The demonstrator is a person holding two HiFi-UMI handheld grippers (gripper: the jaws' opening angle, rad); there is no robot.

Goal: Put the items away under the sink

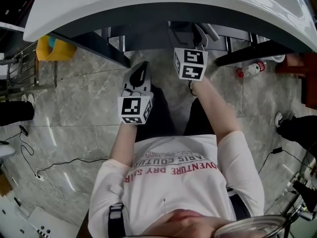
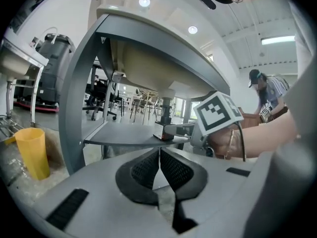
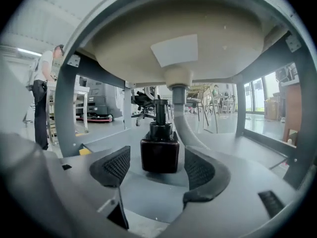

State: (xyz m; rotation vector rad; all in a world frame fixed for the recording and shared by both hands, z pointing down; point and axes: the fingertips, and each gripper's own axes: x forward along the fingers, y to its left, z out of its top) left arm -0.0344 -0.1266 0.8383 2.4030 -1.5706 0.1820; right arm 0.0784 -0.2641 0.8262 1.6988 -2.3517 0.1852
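A dark square pump bottle (image 3: 159, 152) stands upright on the grey shelf (image 3: 223, 148) under the sink. My right gripper (image 3: 157, 168) is open, and the bottle sits in line with the gap just past its fingertips, touching neither pad. In the head view the right gripper's marker cube (image 1: 190, 63) shows at the sink's front edge, its jaws hidden beneath the white sink (image 1: 163, 1). My left gripper (image 2: 159, 155) is shut on nothing and hangs back in front of the shelf (image 2: 124, 135). From there the bottle (image 2: 159, 131) shows beside the right gripper's cube (image 2: 218, 114).
The drain pipe (image 3: 179, 110) drops right behind the bottle. Grey frame legs (image 2: 79, 98) flank the shelf. A yellow cup (image 2: 32, 152) stands on the floor to the left. A red-capped bottle (image 1: 250, 69) lies on the floor at right. People stand in the background.
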